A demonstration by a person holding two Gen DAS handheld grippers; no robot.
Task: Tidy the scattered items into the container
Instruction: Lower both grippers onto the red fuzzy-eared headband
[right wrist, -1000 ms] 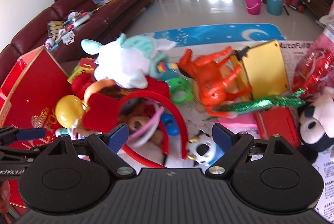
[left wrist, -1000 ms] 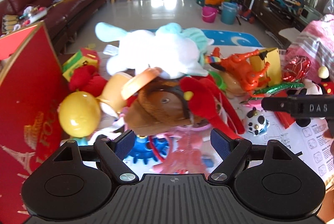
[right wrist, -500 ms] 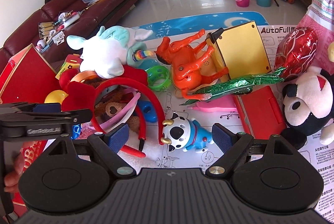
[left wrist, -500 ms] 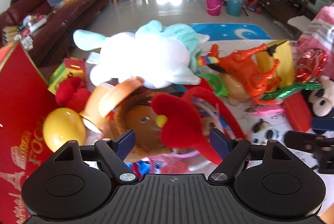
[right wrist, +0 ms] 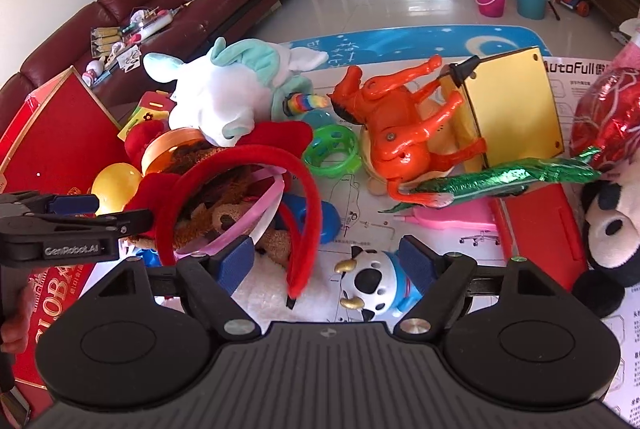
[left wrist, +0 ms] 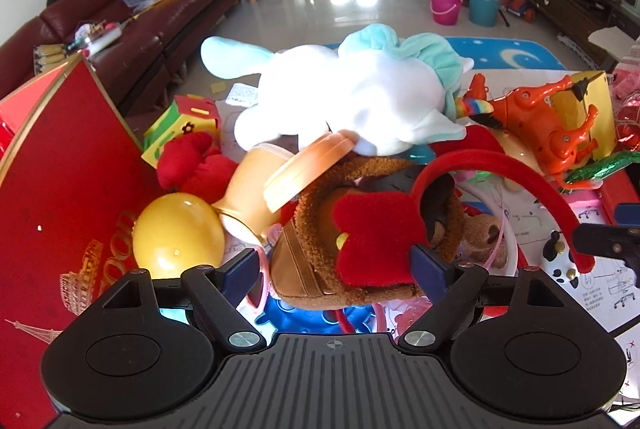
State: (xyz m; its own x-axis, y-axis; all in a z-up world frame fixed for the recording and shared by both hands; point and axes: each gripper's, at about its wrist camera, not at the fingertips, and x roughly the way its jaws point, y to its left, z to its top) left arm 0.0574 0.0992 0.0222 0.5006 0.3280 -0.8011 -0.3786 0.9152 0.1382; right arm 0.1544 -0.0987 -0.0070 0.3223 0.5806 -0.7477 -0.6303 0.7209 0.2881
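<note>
Between the blue pads of the left claw [left wrist: 334,271] sits the brown plush toy [left wrist: 316,253] with a red felt bow on it; the jaws stand wide, one pad near each side of the plush, and I cannot tell whether they actually grip it. The right claw [right wrist: 326,261] is likewise spread wide and holds nothing, its pads either side of the small cow figure [right wrist: 378,283], which lies on the printed paper sheet [right wrist: 440,241] covering the worktop.

Tidying looks barely under way, as I judge it. The red box [left wrist: 60,189], presumably the container, stands at the left edge of the heap, and its inside is hidden from both cameras, so what has already gone in cannot be told. Nearly everything lies out: the white and mint unicorn plush [right wrist: 224,97], the orange toy horse [right wrist: 400,121], the yellow ball [left wrist: 178,235], the green ring [right wrist: 330,151], the red headband [right wrist: 240,205] and the black and white mouse plush [right wrist: 612,225].

The brown plush runs lengthwise from the left claw up and away toward the unicorn, tilted slightly right. The headband arches over it, open ends pointing down toward the cameras.
</note>
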